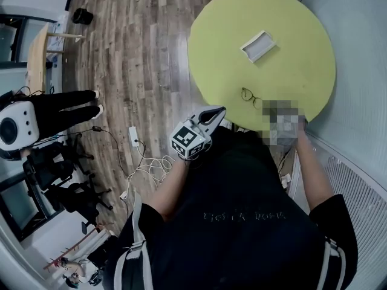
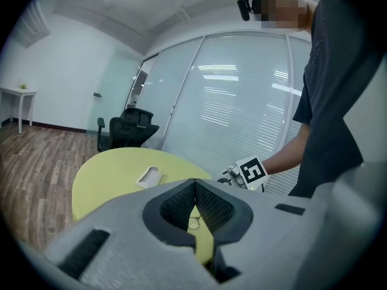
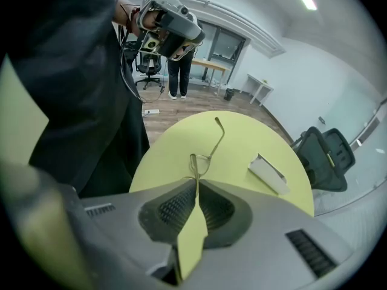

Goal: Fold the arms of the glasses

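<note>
The thin-framed glasses (image 1: 250, 96) lie near the front edge of the round yellow-green table (image 1: 302, 71). In the right gripper view the glasses (image 3: 202, 157) sit just beyond my jaws. One arm points away across the table and the other runs straight into my right gripper (image 3: 196, 181), which is shut on it. A mosaic patch hides that gripper in the head view. My left gripper (image 1: 213, 115) is shut with nothing in it and hangs just off the table's left front edge. Through its jaws a bit of the glasses (image 2: 193, 221) shows, with the right gripper's marker cube (image 2: 253, 172) beyond.
A white open case (image 1: 258, 45) lies farther back on the table. A glass wall runs along the right. On the wood floor to the left are a power strip (image 1: 133, 136) with cables, office chairs (image 1: 60, 174) and a standing person's legs (image 1: 66, 104).
</note>
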`<state>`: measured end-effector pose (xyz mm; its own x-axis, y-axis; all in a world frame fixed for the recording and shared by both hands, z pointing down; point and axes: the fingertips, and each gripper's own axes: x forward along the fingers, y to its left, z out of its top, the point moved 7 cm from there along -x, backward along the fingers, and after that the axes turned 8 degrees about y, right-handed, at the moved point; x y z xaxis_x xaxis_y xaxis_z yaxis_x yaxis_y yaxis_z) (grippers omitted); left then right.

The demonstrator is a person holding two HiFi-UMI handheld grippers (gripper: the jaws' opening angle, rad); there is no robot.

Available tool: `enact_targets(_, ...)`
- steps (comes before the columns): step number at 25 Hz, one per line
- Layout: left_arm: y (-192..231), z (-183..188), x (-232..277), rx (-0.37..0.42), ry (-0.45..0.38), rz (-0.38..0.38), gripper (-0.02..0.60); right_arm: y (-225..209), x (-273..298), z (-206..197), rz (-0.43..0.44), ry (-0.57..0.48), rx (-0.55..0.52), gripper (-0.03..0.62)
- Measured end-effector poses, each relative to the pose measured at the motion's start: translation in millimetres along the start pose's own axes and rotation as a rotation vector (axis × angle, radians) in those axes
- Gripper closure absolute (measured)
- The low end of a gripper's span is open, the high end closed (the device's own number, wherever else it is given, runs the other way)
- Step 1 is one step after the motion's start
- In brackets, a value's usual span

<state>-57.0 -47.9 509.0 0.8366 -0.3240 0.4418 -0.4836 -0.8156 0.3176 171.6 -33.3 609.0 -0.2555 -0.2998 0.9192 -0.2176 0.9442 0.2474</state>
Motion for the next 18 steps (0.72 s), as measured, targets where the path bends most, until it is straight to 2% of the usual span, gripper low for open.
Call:
enact_targets(10,0,0,-5,0.011,0.007,0.004,0.563,0,19,21,0.025,-0.013,0.065,0.560)
enact_targets(15,-2,-5,-9,-0.009,0.002,0.013,0.563,-9,32,25,0.030,-0.017,0.098,0.560)
enact_targets(18,-3,-6,-14,-0.009,0.016,0.017,0.563,-14,41,30,0.052,-0.029,0.144,0.560)
